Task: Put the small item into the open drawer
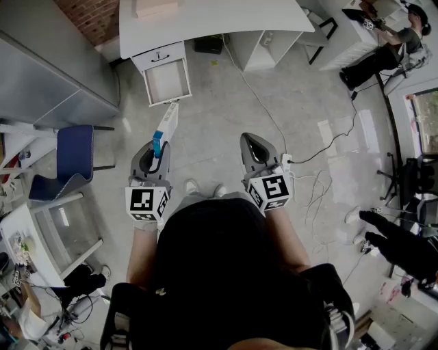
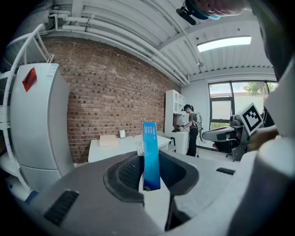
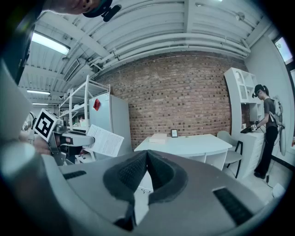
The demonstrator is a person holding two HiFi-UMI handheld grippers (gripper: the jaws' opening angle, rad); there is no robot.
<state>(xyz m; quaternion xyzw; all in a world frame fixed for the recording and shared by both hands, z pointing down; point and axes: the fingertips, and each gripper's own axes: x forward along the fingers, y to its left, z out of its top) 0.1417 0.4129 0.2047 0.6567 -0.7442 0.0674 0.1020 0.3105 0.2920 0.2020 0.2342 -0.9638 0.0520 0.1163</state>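
Observation:
My left gripper (image 1: 155, 152) is shut on a flat blue-and-white box (image 1: 166, 128) that sticks out ahead of its jaws toward the desk. In the left gripper view the box (image 2: 150, 155) stands on edge between the jaws of that gripper (image 2: 150, 177). My right gripper (image 1: 254, 150) is shut with nothing in it; in its own view the right gripper (image 3: 146, 171) shows its jaws pressed together. The open white drawer (image 1: 167, 78) hangs out under the white desk (image 1: 205, 20), a short way beyond the box. It looks bare inside.
A blue chair (image 1: 68, 163) stands at the left by a grey cabinet (image 1: 48, 75). A black cable (image 1: 321, 147) and a power strip lie on the floor at the right. A person (image 1: 393, 48) sits at a far desk. My shoes (image 1: 205, 188) are just below the grippers.

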